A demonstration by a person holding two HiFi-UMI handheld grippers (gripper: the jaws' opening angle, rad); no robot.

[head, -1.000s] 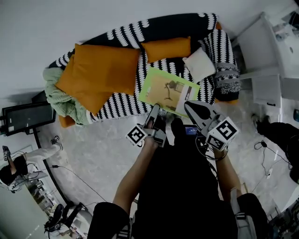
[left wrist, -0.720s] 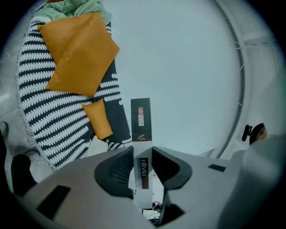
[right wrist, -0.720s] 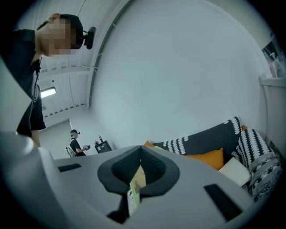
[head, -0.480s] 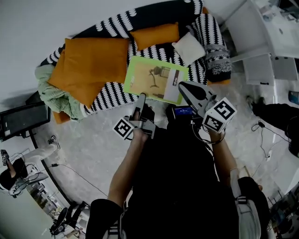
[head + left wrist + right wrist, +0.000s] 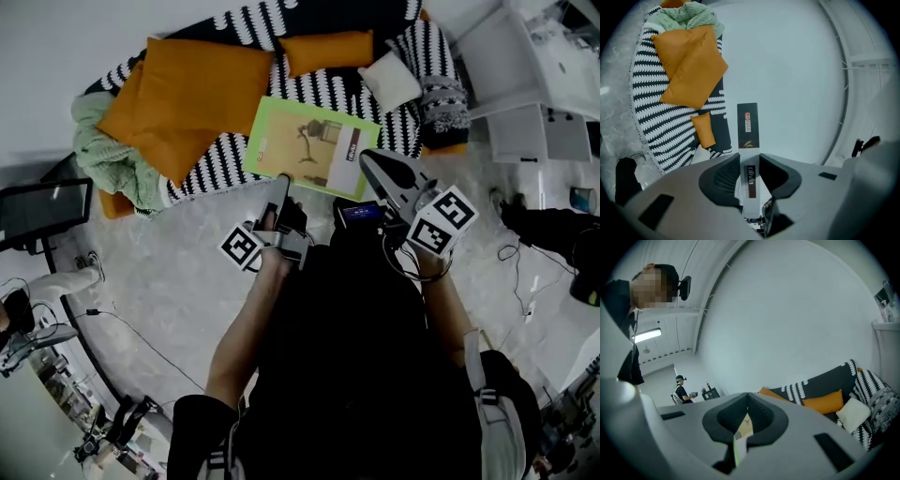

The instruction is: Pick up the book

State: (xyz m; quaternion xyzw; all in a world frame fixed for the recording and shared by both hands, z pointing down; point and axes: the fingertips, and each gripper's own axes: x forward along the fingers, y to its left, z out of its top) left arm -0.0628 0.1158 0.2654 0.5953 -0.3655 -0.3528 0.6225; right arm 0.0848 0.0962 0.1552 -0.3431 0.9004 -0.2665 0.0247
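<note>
Since the earlier frame, the book [image 5: 309,150] has drifted left over the striped sofa [image 5: 211,183], nearer the large orange cushion [image 5: 187,94]. In the head view it lies flat, long axis sideways, reaching forward from both jaws. In the left gripper view, the left gripper [image 5: 749,164] clamps its near edge. In the right gripper view, the right gripper [image 5: 747,412] pinches its thin edge.

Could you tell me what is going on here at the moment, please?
A person is holding a green book with two handheld grippers. The left gripper is clamped on the book's near edge and the right gripper grips its right-hand side. The book appears lifted off the black-and-white sofa, which carries orange cushions and a white cushion.
</note>
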